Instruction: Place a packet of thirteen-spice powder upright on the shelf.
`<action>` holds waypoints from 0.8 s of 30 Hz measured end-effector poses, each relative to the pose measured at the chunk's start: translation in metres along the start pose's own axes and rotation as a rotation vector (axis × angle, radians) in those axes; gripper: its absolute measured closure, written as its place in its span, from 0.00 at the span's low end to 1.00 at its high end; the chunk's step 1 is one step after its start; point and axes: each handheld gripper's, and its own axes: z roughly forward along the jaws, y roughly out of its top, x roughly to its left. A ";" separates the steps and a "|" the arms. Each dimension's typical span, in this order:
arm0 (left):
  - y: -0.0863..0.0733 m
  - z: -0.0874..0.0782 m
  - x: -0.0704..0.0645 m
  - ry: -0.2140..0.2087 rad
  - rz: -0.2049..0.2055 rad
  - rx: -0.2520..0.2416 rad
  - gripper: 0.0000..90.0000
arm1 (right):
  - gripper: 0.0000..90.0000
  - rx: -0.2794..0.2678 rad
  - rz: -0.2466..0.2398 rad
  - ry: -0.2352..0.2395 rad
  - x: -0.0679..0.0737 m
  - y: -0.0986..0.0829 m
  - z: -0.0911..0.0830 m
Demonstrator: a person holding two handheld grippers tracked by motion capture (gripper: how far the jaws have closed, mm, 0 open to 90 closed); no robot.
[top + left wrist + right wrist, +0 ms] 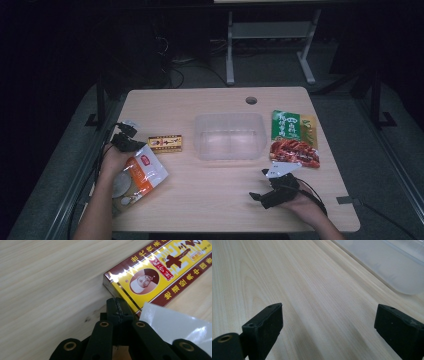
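Note:
My left gripper is at the table's left side, its jaws shut with nothing seen between them. Its tips sit right at the near corner of a small yellow and maroon box. A white and orange pouch lies under my left hand, and its white corner shows beside the jaws. My right gripper stands wide open over bare wood at the front right. A clear plastic container lies beyond it.
A green and red snack packet lies flat to the right of the container. The wooden table has a round cable hole near its far edge. Dark floor and desk legs lie beyond.

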 end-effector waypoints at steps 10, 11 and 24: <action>0.016 0.012 -0.024 -0.058 0.081 0.006 1.00 | 0.09 0.001 -0.002 -0.001 -0.001 0.000 0.000; 0.017 0.013 -0.026 -0.056 0.087 0.008 1.00 | 0.09 0.001 -0.002 -0.001 -0.001 0.000 0.000; 0.035 -0.002 -0.034 -0.046 0.294 -0.012 0.57 | 0.09 0.004 0.004 0.004 -0.001 -0.001 0.000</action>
